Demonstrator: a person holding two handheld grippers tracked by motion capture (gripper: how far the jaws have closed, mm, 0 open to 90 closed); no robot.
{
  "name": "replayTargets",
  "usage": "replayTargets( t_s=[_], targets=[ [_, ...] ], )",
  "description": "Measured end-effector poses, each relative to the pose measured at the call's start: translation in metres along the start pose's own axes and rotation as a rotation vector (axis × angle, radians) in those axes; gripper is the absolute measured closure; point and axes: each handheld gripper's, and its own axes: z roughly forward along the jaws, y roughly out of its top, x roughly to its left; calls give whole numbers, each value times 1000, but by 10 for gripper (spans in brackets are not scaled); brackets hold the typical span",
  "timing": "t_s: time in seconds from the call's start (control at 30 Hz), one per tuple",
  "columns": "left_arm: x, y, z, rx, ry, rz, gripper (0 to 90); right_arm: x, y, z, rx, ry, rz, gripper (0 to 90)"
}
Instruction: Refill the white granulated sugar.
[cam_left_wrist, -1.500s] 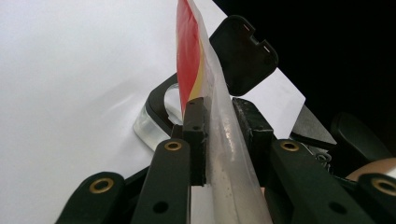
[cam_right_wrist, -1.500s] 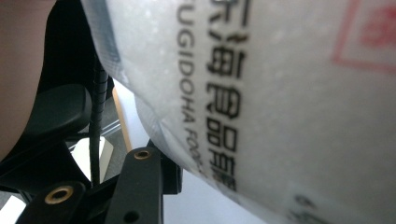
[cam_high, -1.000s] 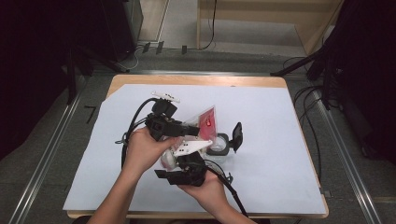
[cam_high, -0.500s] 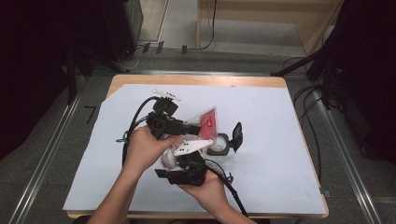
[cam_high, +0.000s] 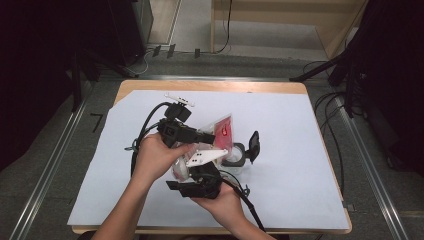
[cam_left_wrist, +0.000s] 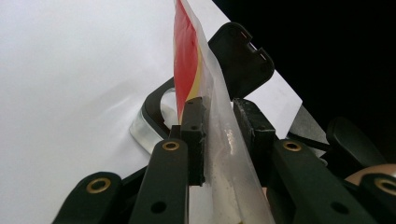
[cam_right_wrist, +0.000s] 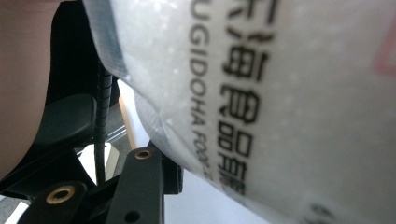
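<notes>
Nothing much has moved since 1 second ago. From high, the left tongs (cam_high: 212, 137) and right tongs (cam_high: 192, 167) lift a pouch (cam_high: 223, 131) above an open container (cam_high: 235, 156); pouring looks not yet done. Left gripper view: jaws clamp the pouch (cam_left_wrist: 219, 140) edge. Right gripper view: the pouch (cam_right_wrist: 280, 93) is close, grip unclear. White sheet (cam_high: 300, 150) covers the wooden surface (cam_high: 210, 86); grey floor (cam_high: 45, 165) around.

Two grippers, left (cam_high: 207, 136) and right (cam_high: 200, 172), one pouch (cam_high: 222, 131), one clear jar (cam_high: 234, 157), one table (cam_high: 280, 88), one white sheet (cam_high: 290, 145)
</notes>
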Motion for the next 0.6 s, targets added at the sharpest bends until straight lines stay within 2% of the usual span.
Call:
replayTargets(
  t_s=[0.13,0.27,0.4,0.6],
  targets=[
    [0,3,0,16,4,12,758,-1,0,0,-1,-3,-3,619],
    [0,4,1,29,8,6,766,-1,1,-1,-3,-6,-4,620],
    [1,4,1,25,-1,0,769,-1,1,0,-4,-10,-8,621],
    [-1,3,1,24,12,3,777,0,0,-1,0,-9,-20,621]
  ],
)
